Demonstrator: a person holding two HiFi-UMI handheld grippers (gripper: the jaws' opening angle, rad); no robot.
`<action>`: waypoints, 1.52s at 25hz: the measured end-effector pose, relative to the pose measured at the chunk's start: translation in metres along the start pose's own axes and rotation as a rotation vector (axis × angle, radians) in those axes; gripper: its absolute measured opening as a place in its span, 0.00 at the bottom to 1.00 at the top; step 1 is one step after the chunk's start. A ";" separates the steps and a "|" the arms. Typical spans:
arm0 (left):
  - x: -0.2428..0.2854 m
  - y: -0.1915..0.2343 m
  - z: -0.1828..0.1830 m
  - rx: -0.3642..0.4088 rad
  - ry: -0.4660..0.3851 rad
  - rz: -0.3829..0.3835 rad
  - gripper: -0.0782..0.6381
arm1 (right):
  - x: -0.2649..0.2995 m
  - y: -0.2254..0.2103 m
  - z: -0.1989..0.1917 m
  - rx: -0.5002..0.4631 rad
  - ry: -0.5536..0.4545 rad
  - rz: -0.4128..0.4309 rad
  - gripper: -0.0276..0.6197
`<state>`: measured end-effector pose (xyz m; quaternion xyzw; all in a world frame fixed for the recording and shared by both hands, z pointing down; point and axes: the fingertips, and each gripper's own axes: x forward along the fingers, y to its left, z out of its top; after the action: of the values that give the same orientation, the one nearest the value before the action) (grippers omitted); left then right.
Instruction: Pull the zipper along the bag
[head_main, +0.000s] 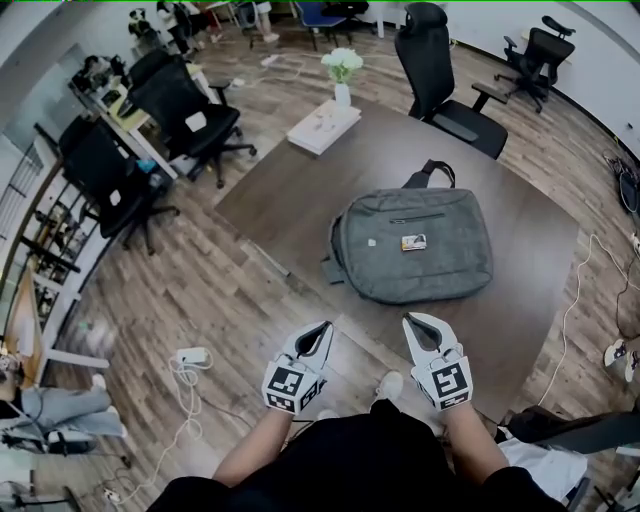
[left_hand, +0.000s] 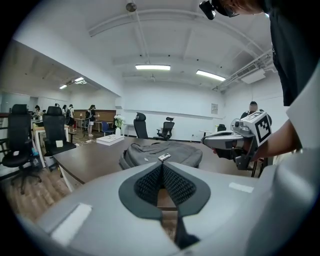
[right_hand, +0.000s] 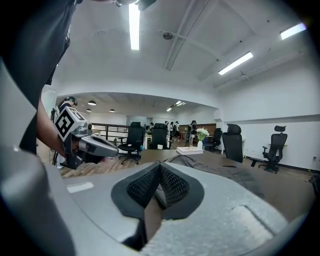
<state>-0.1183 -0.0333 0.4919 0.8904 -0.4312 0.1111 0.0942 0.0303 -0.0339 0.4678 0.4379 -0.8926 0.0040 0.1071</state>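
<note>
- The grey bag is seen lying flat on the dark table, on the table's right half. Its black handle is turned to the far side, and a small label is set on its top face.
- The zipper's slider cannot be made out in any view.
- The left gripper is held by the table's near edge, near the bag's near left corner and apart from it. Its jaws are pressed together with nothing between them.
- The right gripper is held just to the right of the left one, near the bag's near edge, and the bag is not touched. Its jaws are likewise closed on nothing.
- Both grippers are pointed towards the far side, at the bag, and tilted slightly downward. The marker cube of each is turned towards the person.
- A flat white box is placed at the table's far left corner, and a white vase of pale flowers stands just beyond it.
- A black chair is drawn up at the table's far edge, beyond the bag.
- A white power strip with its cable is seen on the wooden floor, left of the left gripper.
</note>
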 end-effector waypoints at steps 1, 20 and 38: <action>0.006 0.000 -0.003 0.001 0.014 0.007 0.13 | 0.003 -0.005 -0.003 0.004 0.005 0.012 0.05; 0.079 0.004 -0.059 -0.025 0.181 0.017 0.14 | 0.045 -0.011 -0.060 -0.075 0.190 0.199 0.05; 0.142 0.016 -0.106 0.008 0.332 0.081 0.31 | 0.051 -0.026 -0.087 -0.152 0.272 0.209 0.07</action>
<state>-0.0580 -0.1216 0.6339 0.8421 -0.4449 0.2620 0.1561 0.0362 -0.0811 0.5610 0.3287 -0.9083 0.0066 0.2585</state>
